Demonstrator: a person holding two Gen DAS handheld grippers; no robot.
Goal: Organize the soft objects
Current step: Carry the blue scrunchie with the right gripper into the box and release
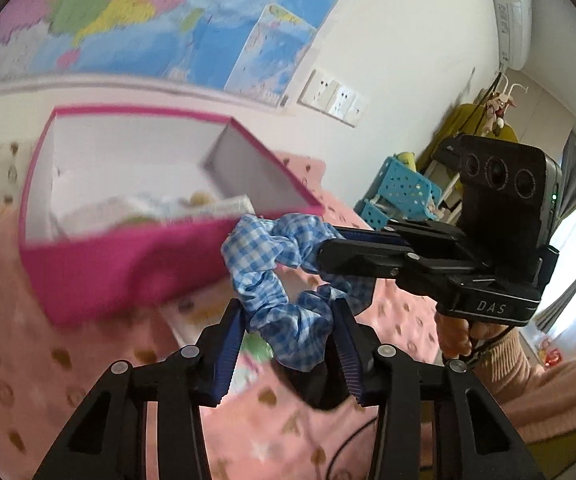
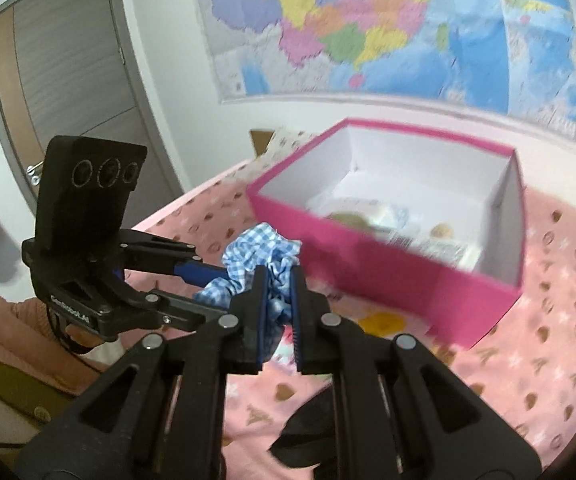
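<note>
A blue-and-white checked scrunchie (image 1: 283, 280) hangs in the air, held from two sides above the bed. My left gripper (image 1: 288, 312) is shut on its lower loop, with fabric filling the gap between the blue pads. My right gripper (image 1: 324, 248) comes in from the right and pinches the upper part. In the right wrist view the right gripper (image 2: 279, 280) is shut tight on the scrunchie (image 2: 259, 248), and the left gripper (image 2: 219, 290) reaches in from the left. Just behind stands an open pink box (image 1: 107, 272) (image 2: 388, 272), white inside, with some blurred items on its floor.
A pink patterned blanket (image 2: 528, 340) covers the bed. A black soft item (image 2: 308, 432) lies below the grippers, and a colourful printed card (image 2: 380, 322) lies by the box. A hand in a pink sleeve (image 1: 500, 360) holds the right gripper. A blue perforated rack (image 1: 400, 192) stands beyond the bed.
</note>
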